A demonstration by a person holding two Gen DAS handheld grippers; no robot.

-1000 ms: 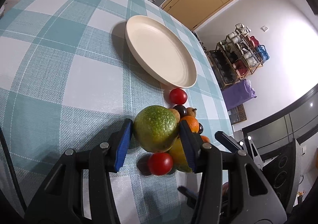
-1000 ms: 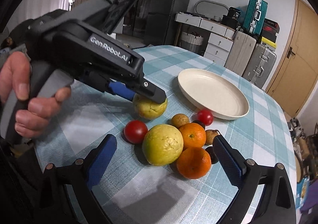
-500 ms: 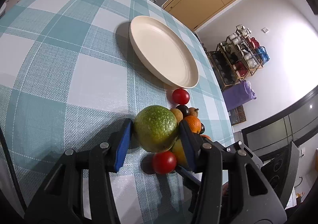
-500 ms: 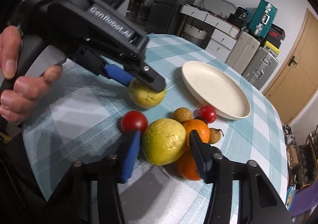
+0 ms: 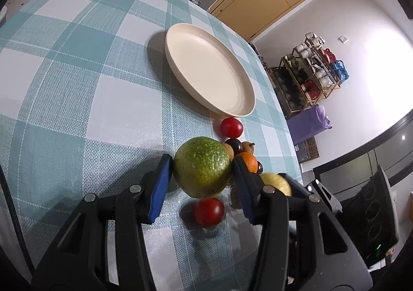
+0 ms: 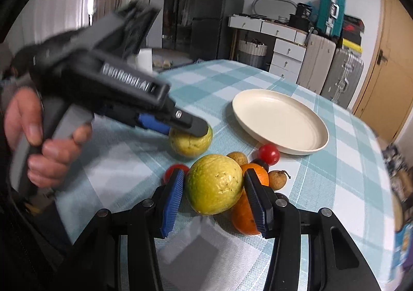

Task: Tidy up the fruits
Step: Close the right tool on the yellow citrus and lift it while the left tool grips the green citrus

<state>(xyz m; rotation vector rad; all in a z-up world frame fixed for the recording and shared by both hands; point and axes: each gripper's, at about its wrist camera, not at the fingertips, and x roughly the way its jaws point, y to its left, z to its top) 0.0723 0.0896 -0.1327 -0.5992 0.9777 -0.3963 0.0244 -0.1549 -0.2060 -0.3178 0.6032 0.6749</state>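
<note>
Left wrist view: I am holding the left tool clamped on a green guava, its blue pads pressing both sides. A red tomato is lying just under it on the checked tabletop. The cream plate is sitting beyond, toward the far edge, with a second tomato just beside its rim.

Right wrist view: I am gripping a yellow guava in the right tool, pads tight against it. An orange is touching it from the right. A hand is carrying the left tool here.
</note>
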